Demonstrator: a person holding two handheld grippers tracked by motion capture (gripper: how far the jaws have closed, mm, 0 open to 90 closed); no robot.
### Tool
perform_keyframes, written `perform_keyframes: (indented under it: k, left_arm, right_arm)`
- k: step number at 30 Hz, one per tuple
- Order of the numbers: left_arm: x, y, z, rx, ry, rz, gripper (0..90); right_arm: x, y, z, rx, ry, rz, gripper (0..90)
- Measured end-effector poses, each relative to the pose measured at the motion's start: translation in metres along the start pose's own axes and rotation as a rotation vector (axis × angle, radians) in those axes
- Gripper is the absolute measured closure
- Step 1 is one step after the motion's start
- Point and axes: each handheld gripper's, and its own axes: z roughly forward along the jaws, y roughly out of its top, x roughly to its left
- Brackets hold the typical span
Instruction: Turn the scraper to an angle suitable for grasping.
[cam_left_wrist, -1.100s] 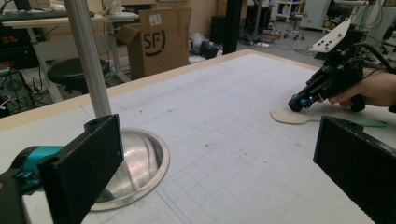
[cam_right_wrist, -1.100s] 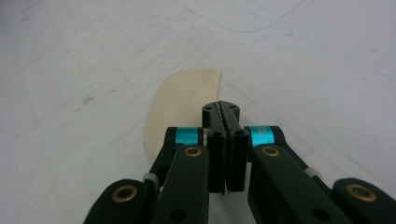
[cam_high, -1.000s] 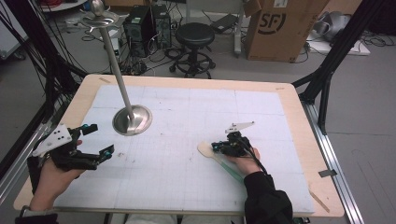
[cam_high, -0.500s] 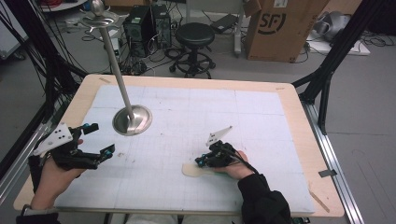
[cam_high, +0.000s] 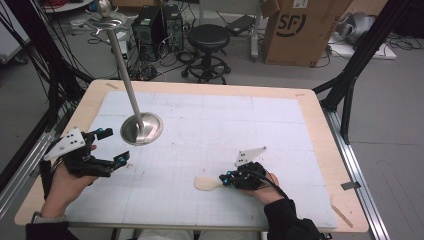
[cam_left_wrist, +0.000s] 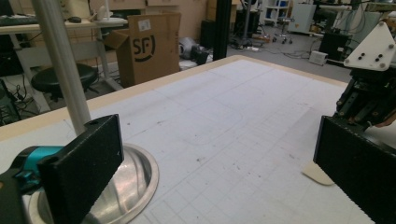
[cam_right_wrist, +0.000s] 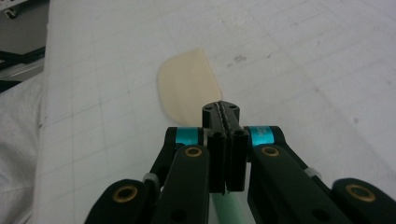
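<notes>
High view: the left hand-held gripper (cam_high: 111, 148) sits at the lower left of the frame over the white-matted tabletop (cam_high: 210, 125), jaws spread wide with nothing between them, its grey plate tilted up toward the frame's left edge. Just above and right of it stands a metal stand (cam_high: 142, 128), its round base on the mat and its thin pole leaning toward the upper left. The right hand-held gripper (cam_high: 223, 179) lies low at lower centre-right, jaws pressed together on the handle of a spatula (cam_high: 206, 183); the cream blade lies flat on the mat, pointing toward the frame's left. A black stool (cam_high: 208, 37) and a cardboard box (cam_high: 297, 29) stand on the floor beyond the far edge. Left gripper view: both black jaws stand far apart at the frame's sides, empty; the stand's base (cam_left_wrist: 126, 186) shows at lower left, the spatula blade (cam_left_wrist: 317, 173) at the right beside the other gripper. Right gripper view: jaws closed on a green handle (cam_right_wrist: 227, 207), cream blade (cam_right_wrist: 187, 85) just ahead, lying on the mat.
</notes>
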Motion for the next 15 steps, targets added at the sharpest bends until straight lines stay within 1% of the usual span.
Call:
perform_keyframes:
  k: [2, 3, 4, 5, 7, 8, 11, 12, 13, 15]
  left_arm:
    - [0.0, 0.0, 0.002, 0.001, -0.005, 0.002, 2.1]
    - [0.0, 0.001, 0.006, 0.003, -0.012, 0.003, 2.1]
    - [0.0, 0.001, 0.006, 0.003, -0.012, 0.003, 2.1]
    - [-0.001, 0.002, 0.01, 0.003, -0.021, 0.003, 2.1]
    - [-0.001, 0.002, 0.012, 0.005, -0.023, 0.003, 2.1]
    - [-0.001, 0.002, 0.014, 0.006, -0.026, 0.005, 2.1]
    - [-0.001, 0.003, 0.018, 0.01, -0.033, 0.006, 2.1]
    - [-0.001, 0.003, 0.019, 0.008, -0.035, 0.007, 2.1]
    - [-0.001, 0.003, 0.02, 0.01, -0.037, 0.007, 2.1]
    - [-0.001, 0.003, 0.022, 0.009, -0.038, 0.008, 2.1]
  right_arm:
    - [0.001, -0.007, -0.004, 0.002, 0.003, 0.014, 90.0]
    - [0.002, -0.011, -0.006, 0.009, 0.0, 0.018, 90.0]
    - [0.002, -0.014, -0.007, 0.003, 0.001, 0.027, 90.0]
    - [0.001, -0.016, -0.009, 0.002, 0.006, 0.032, 90.0]
    - [0.001, -0.018, -0.011, 0.0, 0.003, 0.033, 90.0]
    - [0.003, -0.022, -0.015, 0.009, 0.012, 0.035, 90.0]
    - [0.003, -0.026, -0.016, 0.019, 0.022, 0.032, 90.0]
    - [0.003, -0.029, -0.017, 0.04, 0.026, 0.038, 90.0]
    - [0.003, -0.03, -0.018, 0.037, 0.024, 0.042, 90.0]
    - [0.002, -0.031, -0.021, 0.041, -0.004, 0.043, 90.0]
